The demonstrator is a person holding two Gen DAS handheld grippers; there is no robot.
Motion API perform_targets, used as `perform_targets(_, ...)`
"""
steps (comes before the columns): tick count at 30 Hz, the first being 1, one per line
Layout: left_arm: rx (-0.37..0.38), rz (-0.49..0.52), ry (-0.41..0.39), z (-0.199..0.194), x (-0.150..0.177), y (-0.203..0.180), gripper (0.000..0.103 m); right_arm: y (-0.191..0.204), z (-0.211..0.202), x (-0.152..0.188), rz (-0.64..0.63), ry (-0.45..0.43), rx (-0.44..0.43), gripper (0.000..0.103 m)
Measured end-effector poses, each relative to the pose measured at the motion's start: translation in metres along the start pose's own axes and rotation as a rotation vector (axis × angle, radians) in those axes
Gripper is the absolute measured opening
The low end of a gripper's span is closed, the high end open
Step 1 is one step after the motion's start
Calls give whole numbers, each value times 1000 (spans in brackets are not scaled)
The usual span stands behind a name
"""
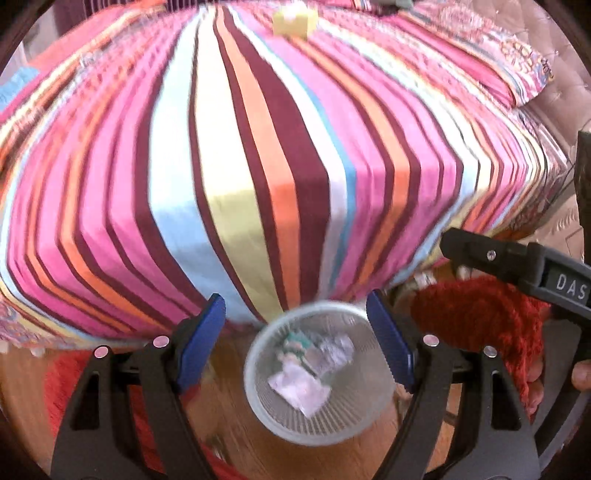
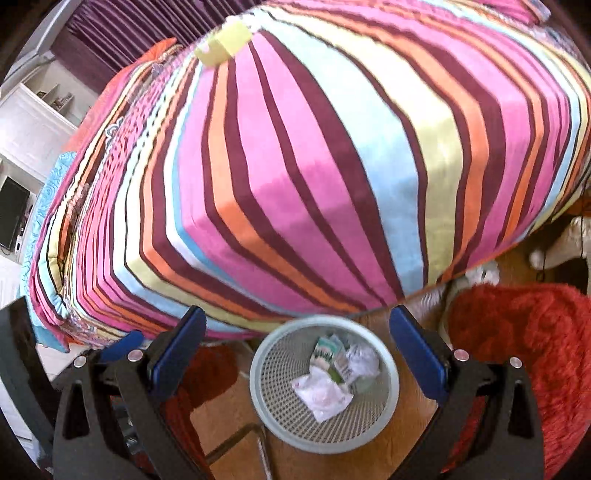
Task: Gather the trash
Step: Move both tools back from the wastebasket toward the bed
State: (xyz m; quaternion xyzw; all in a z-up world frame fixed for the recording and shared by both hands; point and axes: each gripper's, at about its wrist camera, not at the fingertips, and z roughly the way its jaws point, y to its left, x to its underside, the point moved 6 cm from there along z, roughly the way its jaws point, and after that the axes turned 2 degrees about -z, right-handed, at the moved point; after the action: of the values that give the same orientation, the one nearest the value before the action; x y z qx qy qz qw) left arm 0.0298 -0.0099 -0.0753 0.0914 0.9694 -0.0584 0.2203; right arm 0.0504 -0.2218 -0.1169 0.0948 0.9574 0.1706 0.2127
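A round grey mesh bin (image 1: 364, 424) (image 2: 258, 391) stands on the wooden floor by the foot of the bed. In it lie a crumpled white paper (image 1: 299, 387) (image 2: 321, 397), a green packet (image 2: 325, 350) and another crumpled white wad (image 2: 364, 360). My left gripper (image 1: 297, 334) hangs open above the bin with nothing between its blue pads. The right gripper (image 2: 299, 352) is also open and empty, above the same bin. Its black body (image 1: 517, 258) shows at the right of the left wrist view. A yellow box (image 1: 293, 20) (image 2: 225, 42) sits far up on the bed.
The bed with its striped cover (image 1: 258, 147) (image 2: 314, 166) fills most of both views. A red shaggy rug (image 1: 476, 314) (image 2: 517, 332) lies right of the bin. White shelves (image 2: 33, 125) and a dark screen (image 2: 13, 210) stand at the far left.
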Motion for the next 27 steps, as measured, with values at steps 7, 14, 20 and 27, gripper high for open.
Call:
perform_targets(7, -25, 42, -105, -14, -36, 5, 77, -2, -16, -27, -14, -114, 17, 95)
perform_targets(14, -17, 8, -158, -15, -79, 7, 77, -5, -21, -54, -40, -185, 37, 95)
perform_targets(20, -4, 14, -199, -7, -120, -1, 77, -12, -24, -84, -43, -226, 38, 95)
perform_targets(27, 9, 18, -225, 15, -174, -4, 77, -18, -22, -122, -38, -271, 51, 95)
